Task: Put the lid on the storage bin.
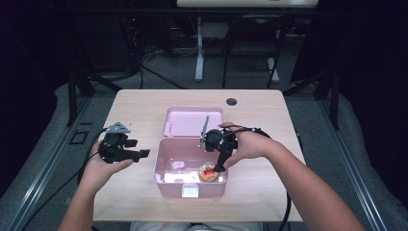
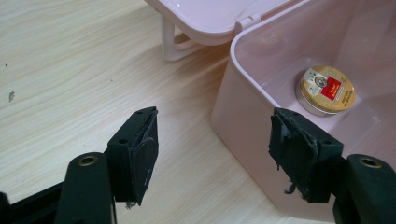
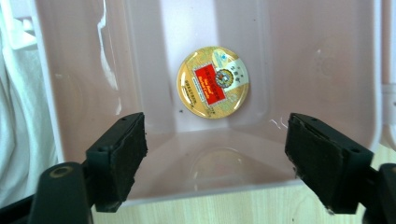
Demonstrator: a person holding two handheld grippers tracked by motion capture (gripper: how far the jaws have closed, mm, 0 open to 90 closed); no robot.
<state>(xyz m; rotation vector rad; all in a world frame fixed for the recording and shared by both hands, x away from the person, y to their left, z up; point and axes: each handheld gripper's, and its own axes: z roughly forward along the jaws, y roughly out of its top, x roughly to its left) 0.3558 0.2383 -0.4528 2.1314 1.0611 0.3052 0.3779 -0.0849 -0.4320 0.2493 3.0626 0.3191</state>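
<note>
1. Pink box [image 1: 166, 179]: lower centre of the high view, lid [image 1: 192, 121] swung back flat behind it, on the wooden table [image 1: 139, 103].
2. Round tin [image 3: 212, 81], gold with a red label: lying flat on the box floor, upper centre of the right gripper view.
3. Right gripper [image 1: 220, 167]: above the box, pointing down at the tin, jaws apart, nothing between them.
4. Left gripper [image 1: 144, 153]: left of the box, jaws apart, nothing held.

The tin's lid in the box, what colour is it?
Gold with a red label, on the tin; clearest in the right gripper view.
</note>
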